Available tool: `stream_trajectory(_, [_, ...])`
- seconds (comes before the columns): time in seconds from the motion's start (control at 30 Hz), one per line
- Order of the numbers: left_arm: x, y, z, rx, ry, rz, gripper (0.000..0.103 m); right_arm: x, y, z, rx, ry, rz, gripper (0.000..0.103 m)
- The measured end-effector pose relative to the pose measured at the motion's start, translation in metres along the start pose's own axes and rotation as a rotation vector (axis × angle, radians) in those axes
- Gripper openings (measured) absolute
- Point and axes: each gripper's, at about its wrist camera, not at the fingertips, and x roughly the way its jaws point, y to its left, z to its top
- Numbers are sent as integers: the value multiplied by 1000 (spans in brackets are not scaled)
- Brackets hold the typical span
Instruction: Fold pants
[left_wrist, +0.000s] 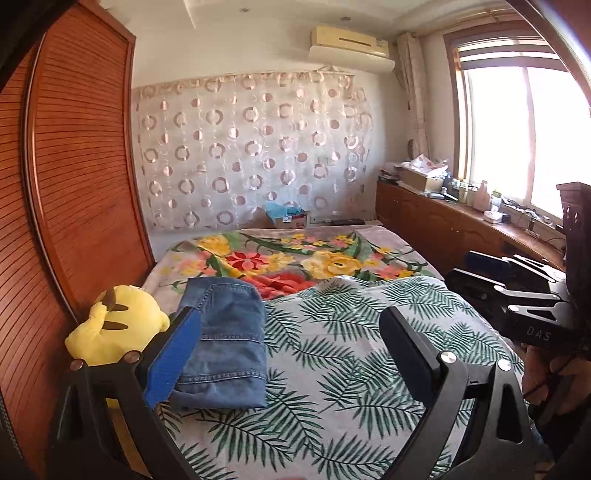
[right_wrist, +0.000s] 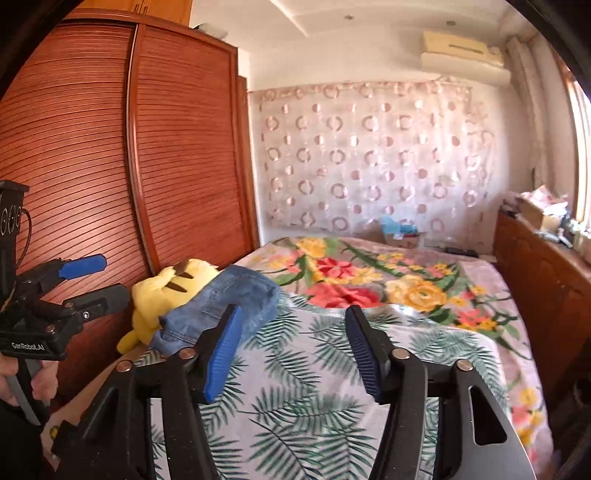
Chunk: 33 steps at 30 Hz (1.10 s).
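Note:
Blue denim pants (left_wrist: 225, 332) lie folded into a compact stack on the leaf-print sheet (left_wrist: 332, 350), at the bed's left side. My left gripper (left_wrist: 291, 321) is open wide above the sheet with nothing between its fingers; its blue left pad (left_wrist: 170, 358) overlaps the pants' left edge in the left wrist view. In the right wrist view the pants (right_wrist: 221, 310) sit ahead and to the left, leaning against a yellow toy. My right gripper (right_wrist: 291, 332) is open over the sheet (right_wrist: 295, 387), holding nothing. Each gripper shows in the other's view: the right (left_wrist: 476, 273), the left (right_wrist: 99, 277).
A yellow plush toy (left_wrist: 118, 325) lies between the pants and the wooden wardrobe (left_wrist: 74, 184) on the left. A floral blanket (left_wrist: 295, 258) covers the far half of the bed. A low wooden cabinet (left_wrist: 443, 229) with clutter runs under the window (left_wrist: 524, 136) on the right.

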Motion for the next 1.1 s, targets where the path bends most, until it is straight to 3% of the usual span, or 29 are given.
stream_trajectory(0.33, [4, -22, -18, -5, 29, 8, 97, -18, 12, -16, 47, -2, -150, 69])
stream_trajectory(0.63, [4, -41, -23, -3, 28, 8, 97, -19, 19, -5, 72, 3, -223, 73])
stream_trajectory(1.1, [-27, -59, -5, -15, -55, 2, 97, -40, 56, 9, 75, -75, -251, 75])
